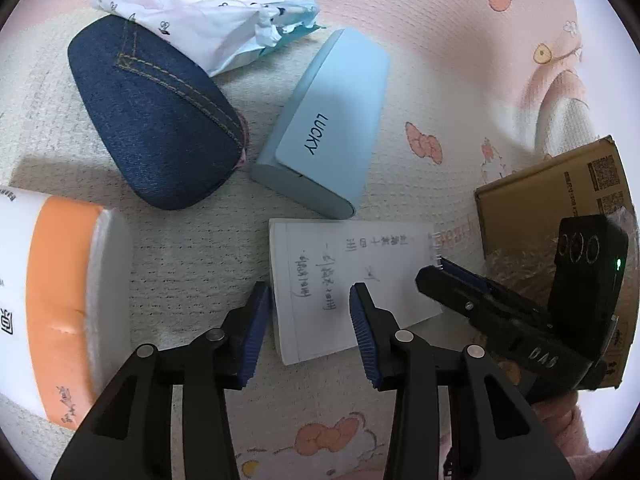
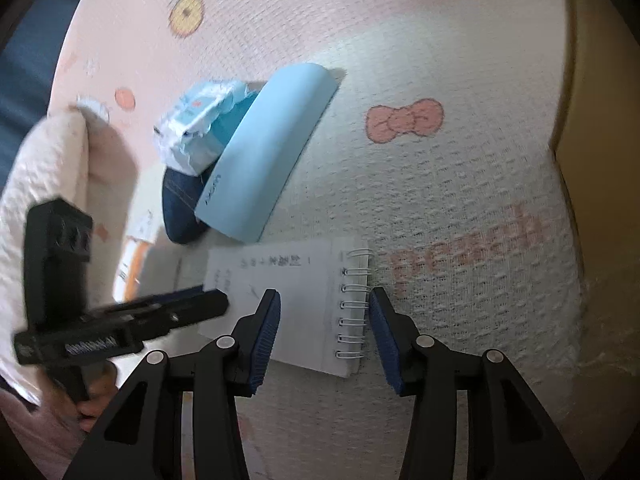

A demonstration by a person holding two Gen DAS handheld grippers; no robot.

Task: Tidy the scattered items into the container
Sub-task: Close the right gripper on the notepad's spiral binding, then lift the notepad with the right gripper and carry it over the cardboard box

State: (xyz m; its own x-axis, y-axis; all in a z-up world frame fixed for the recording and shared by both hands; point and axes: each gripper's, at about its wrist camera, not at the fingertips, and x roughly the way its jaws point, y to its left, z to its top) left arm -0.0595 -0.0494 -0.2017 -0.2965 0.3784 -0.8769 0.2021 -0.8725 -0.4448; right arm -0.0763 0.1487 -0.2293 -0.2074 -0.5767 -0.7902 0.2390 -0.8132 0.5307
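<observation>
Both grippers converge on the spiral notepad (image 1: 352, 284); nothing lifted yet.

The left gripper (image 1: 306, 334) stands open astride the notepad's free edge; the right gripper (image 2: 324, 336) stands open over its wire binding, presumably to take it from opposite ends. The notepad lies flat on the patterned cloth (image 2: 460, 200). The cardboard box (image 1: 560, 204), likely the container, sits just beside it; the blue "LUCKY" case (image 1: 324, 132) and denim case (image 1: 156, 120) wait behind.
</observation>
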